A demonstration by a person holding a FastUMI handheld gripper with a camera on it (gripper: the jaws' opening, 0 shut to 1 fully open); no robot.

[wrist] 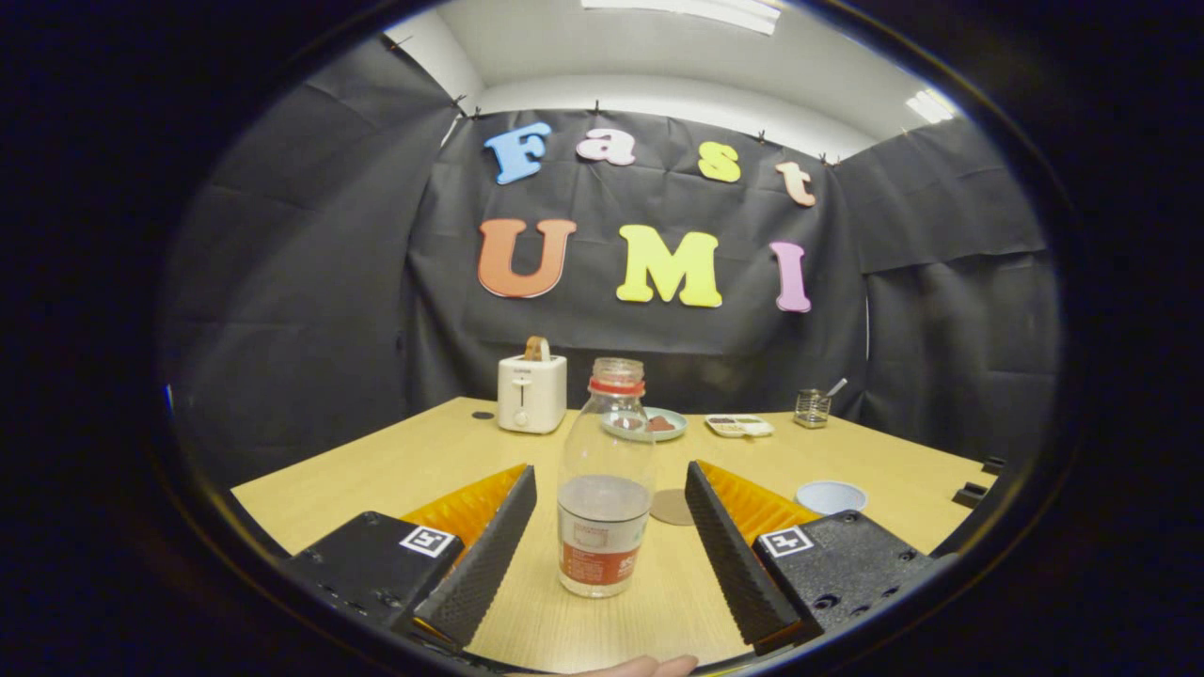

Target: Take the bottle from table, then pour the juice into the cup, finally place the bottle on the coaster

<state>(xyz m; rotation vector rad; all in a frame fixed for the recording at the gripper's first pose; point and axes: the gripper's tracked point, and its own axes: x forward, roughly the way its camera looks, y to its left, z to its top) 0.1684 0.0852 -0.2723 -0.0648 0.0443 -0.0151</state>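
In the gripper view, the gripper [609, 484] is spread wide, its 2 ribbed fingers [489, 555] angling outward at the bottom of the frame. Neither finger touches anything. Each finger's housing carries a small square black-and-white marker.

The clear plastic bottle [606, 480] with a red neck ring and no cap stands upright between the fingers, at the centre of the frame, with open table on both sides of it. Clear liquid fills roughly its lower third. A white and red label wraps its base; the print is too small to read.

Just beyond the bottle, to its right, a round brown coaster [672, 507] lies flat on the light wooden table [395, 470]. Further right, beyond the right finger, sits a pale blue cup [831, 495], well apart from the bottle, near the table's right edge.

Along the far edge of the table stand a white toaster [531, 393] holding a slice of bread, a light plate [658, 424] with brown food, a small white tray [739, 426] and a small glass jar [811, 408] with a utensil in it. The wide middle of the table stays bare.

At the bottom centre, the tips of a person's fingers [649, 666] show at the near table edge.
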